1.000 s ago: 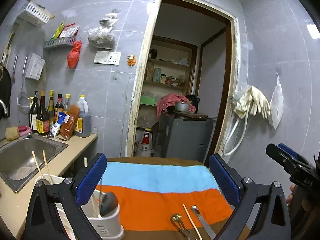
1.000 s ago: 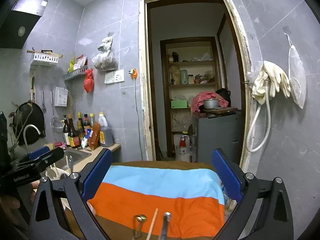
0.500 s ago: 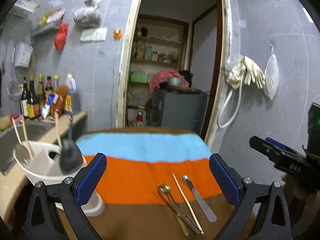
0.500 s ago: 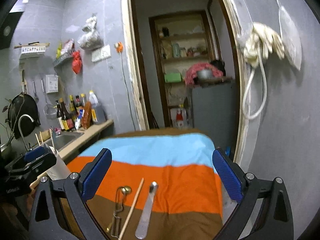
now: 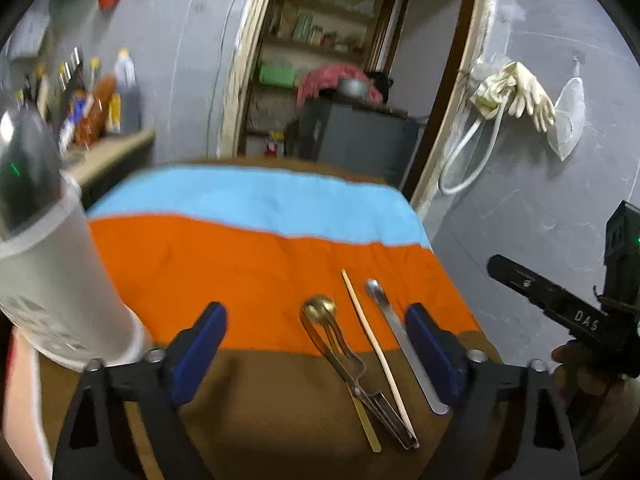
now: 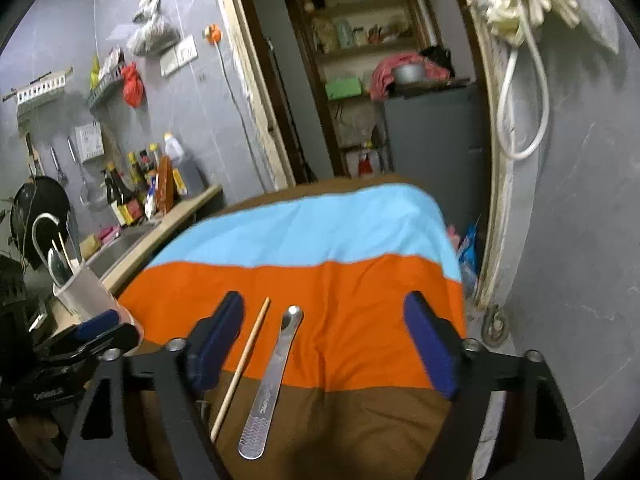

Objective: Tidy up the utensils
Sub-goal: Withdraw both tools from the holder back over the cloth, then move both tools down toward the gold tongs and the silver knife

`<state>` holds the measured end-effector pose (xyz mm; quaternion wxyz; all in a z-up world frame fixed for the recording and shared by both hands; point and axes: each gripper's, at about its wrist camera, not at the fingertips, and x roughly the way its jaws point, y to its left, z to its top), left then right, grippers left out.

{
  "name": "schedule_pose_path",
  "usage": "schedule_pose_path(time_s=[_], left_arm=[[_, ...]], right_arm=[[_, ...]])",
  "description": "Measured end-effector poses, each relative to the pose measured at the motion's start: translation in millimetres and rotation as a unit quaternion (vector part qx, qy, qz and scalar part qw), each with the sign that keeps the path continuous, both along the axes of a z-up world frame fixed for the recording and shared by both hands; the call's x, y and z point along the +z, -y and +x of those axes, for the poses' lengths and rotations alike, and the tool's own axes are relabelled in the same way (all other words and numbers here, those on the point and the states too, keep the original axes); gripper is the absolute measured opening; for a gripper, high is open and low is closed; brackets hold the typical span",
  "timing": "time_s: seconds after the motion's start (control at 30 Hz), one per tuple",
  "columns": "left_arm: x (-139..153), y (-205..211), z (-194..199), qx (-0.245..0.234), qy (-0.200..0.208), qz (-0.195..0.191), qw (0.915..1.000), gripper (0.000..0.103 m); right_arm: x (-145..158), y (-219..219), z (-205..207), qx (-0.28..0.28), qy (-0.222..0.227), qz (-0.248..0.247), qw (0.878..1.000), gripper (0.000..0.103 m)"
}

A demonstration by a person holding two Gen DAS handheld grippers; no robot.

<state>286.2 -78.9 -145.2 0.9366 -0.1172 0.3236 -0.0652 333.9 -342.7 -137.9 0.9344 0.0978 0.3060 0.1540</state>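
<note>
Several utensils lie on a striped cloth (image 5: 256, 256): a brass spoon with a metal clip over it (image 5: 344, 356), one wooden chopstick (image 5: 374, 350) and a flat steel spoon (image 5: 404, 348). The chopstick (image 6: 242, 364) and steel spoon (image 6: 272, 380) also show in the right wrist view. A white utensil holder (image 5: 60, 300) with a dark ladle stands at the cloth's left edge; it shows in the right wrist view (image 6: 80, 296) with chopsticks in it. My left gripper (image 5: 316, 352) is open above the brass spoon. My right gripper (image 6: 322, 340) is open above the steel spoon.
A counter with a sink (image 6: 120, 240) and several bottles (image 6: 136, 192) runs along the left wall. A doorway behind the table leads to shelves and a grey cabinet (image 6: 432, 128). Rubber gloves and a hose (image 6: 524, 4) hang on the right wall.
Both grippers have tilted down and come closer to the table. The utensils, at the bottom edge a second ago, are now between the fingers. The white holder looms larger at left.
</note>
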Motion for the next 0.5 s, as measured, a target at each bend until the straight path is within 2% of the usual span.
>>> schedule_pose_path(time_s=[0.1, 0.17, 0.23, 0.3, 0.4, 0.5], left_arm=[[-17, 1, 10, -0.009, -0.033, -0.013, 0.9993, 0.069], [-26, 3, 16, -0.018, -0.052, -0.025, 0.9982, 0.069], [-31, 4, 20, -0.021, -0.065, -0.040, 0.9968, 0.067], [-37, 4, 25, -0.023, -0.081, -0.052, 0.9951, 0.066], [-43, 7, 32, -0.025, -0.100, -0.054, 0.9932, 0.056], [-48, 12, 39, -0.025, -0.113, -0.045, 0.9922, 0.054]], right_arm=[[-14, -11, 11, 0.026, -0.021, 0.002, 0.999, 0.054], [-22, -16, 16, 0.041, -0.032, 0.000, 0.999, 0.047], [-30, -23, 21, 0.056, -0.041, -0.001, 0.998, 0.035], [-37, -29, 26, 0.067, -0.051, -0.002, 0.996, 0.032], [-45, -33, 31, 0.080, -0.066, 0.006, 0.995, 0.032], [-53, -36, 35, 0.086, -0.077, 0.004, 0.993, 0.031]])
